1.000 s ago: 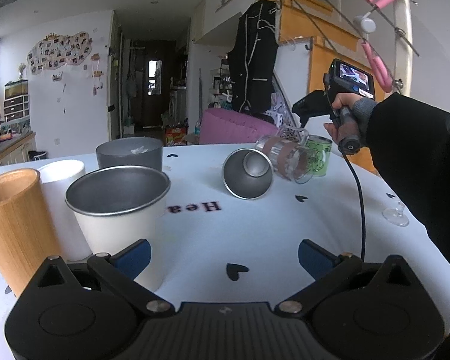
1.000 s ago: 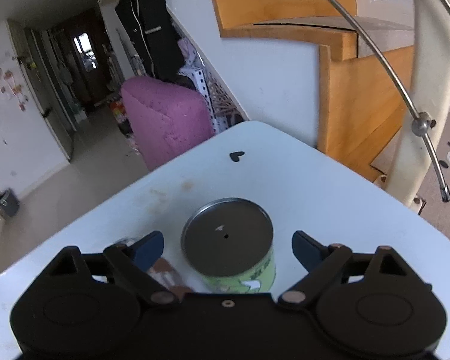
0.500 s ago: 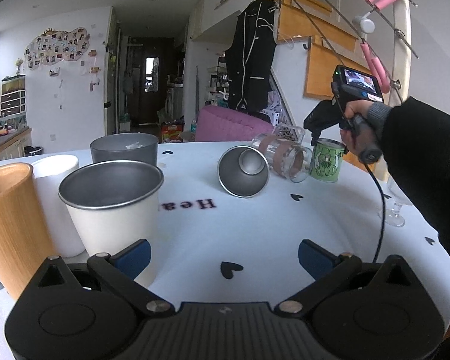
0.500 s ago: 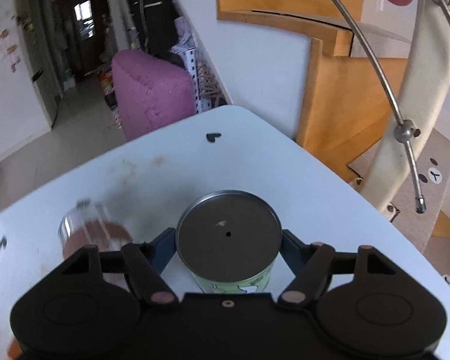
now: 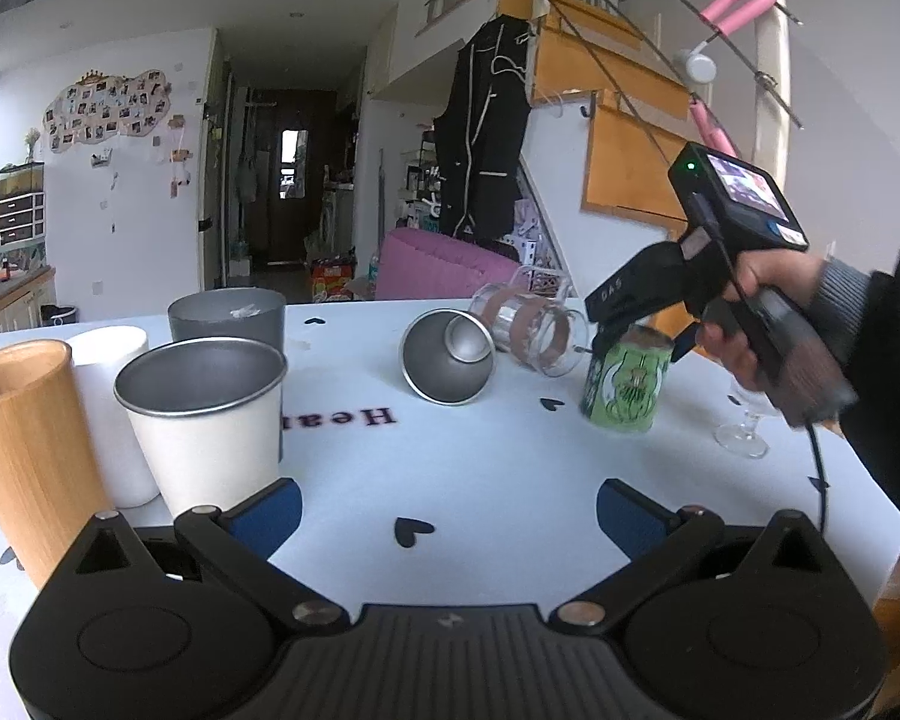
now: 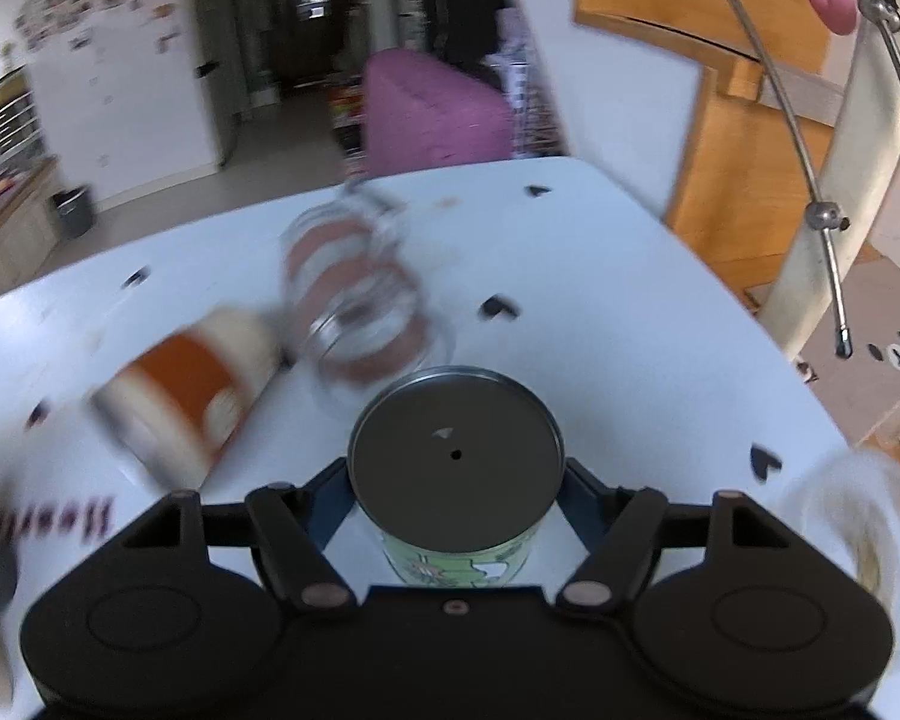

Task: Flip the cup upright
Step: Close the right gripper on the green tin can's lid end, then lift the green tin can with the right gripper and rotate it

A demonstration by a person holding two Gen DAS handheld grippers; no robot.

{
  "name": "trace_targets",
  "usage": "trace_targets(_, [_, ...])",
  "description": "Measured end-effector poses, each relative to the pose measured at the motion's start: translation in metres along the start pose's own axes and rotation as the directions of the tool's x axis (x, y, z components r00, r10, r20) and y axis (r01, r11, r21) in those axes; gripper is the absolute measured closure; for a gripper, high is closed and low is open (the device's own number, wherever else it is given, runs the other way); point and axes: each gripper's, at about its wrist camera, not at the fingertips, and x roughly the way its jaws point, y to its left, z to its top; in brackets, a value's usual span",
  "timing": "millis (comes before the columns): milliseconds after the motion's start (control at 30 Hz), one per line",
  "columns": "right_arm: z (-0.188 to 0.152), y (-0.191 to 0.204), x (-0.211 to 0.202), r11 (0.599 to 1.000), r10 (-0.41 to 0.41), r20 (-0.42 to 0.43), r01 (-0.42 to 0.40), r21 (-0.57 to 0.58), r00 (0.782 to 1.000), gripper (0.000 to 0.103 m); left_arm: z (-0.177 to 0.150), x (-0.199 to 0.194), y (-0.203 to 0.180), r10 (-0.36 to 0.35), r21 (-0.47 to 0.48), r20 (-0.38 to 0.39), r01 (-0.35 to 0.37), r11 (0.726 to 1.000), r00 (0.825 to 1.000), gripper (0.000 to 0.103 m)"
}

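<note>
right hand-held gripper (image 6: 456,498) clamped on the green cup (image 6: 456,462), which stands inverted on the surface (image 5: 480,480) beside a toppled glass (image 5: 531,330). left hand-held gripper (image 5: 447,507) apart, idle. likely light, rigid, slick; mid-wall grip suits.

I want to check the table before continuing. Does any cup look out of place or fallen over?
Yes. The green cup is upside down, base up, gripped by the right gripper. The glass mug and a paper cup lie on their sides. The wine glass stands near the table edge.
</note>
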Motion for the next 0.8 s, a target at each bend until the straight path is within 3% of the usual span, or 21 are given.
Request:
trace_targets(433, [-0.095,0.010,-0.086,0.968,0.160,-0.035,-0.164,-0.190,0.987,0.030,-0.007,0.021,-0.039,-0.115,0.045,-0.084,0.119,0.992,0.990,0.000])
trace_targets(633, [-0.098,0.004,-0.092,0.955,0.188,-0.071,-0.199,-0.219,0.980,0.027,-0.014,0.051,-0.067,-0.222,0.052,-0.152,0.232,0.971,0.963,0.000])
trace_targets(667, [-0.097,0.003,-0.091,0.954,0.189,-0.075,-0.201,-0.224,0.979,0.022,-0.014,0.056,-0.072,-0.228,0.054,-0.163,0.240,0.969,0.960,0.000])
trace_targets(800, [-0.093,-0.002,-0.085,0.951,0.199,-0.075,-0.211,-0.226,0.977,0.023,-0.013,0.074,-0.084,-0.226,0.057,-0.182,0.240,0.969,0.957,0.000])
